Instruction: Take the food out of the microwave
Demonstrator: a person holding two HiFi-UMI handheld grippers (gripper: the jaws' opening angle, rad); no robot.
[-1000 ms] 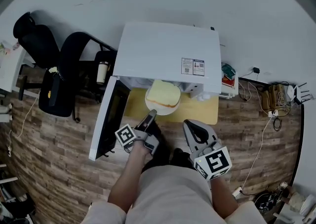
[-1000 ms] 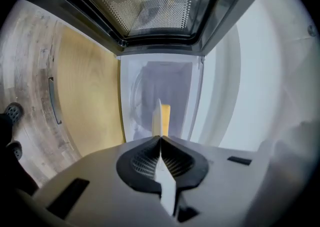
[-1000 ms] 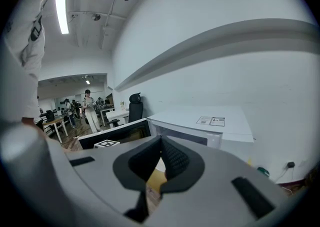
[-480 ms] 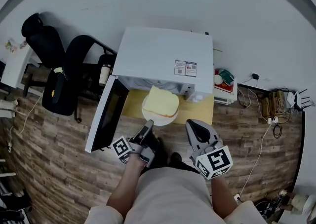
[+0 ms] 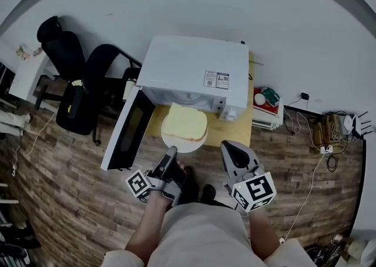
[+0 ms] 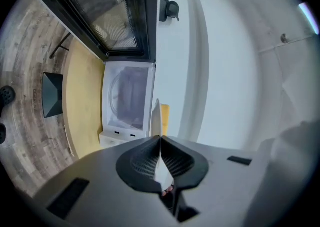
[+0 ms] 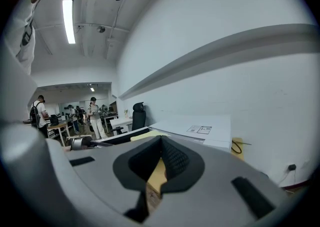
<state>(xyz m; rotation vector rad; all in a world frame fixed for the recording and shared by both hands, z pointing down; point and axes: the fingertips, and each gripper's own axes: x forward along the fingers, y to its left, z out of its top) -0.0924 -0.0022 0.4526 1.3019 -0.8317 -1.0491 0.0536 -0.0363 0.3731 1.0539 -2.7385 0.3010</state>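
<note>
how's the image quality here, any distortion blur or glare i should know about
Head view: heavy fisheye, dark corners, microwave sharp. Left gripper view: scene turned sideways, foreground soft, plate seen edge-on. Right gripper view: ceiling light blown out, background small and hazy.

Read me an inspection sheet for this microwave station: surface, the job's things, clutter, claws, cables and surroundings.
Surface: small yellow table, carrying the microwave.
Job's things: white microwave, its door swung open to the left. The plate with a bread slice is already outside, in front of the cavity.
Clutter: red and green items on a white box right of the microwave.
Claws: left claw shut on the plate's near rim. Right claw shut, empty, beside the plate and apart from it.
Cables: loose cords on the floor at right.
Surroundings: black office chairs at left, wood-pattern floor, white wall.
</note>
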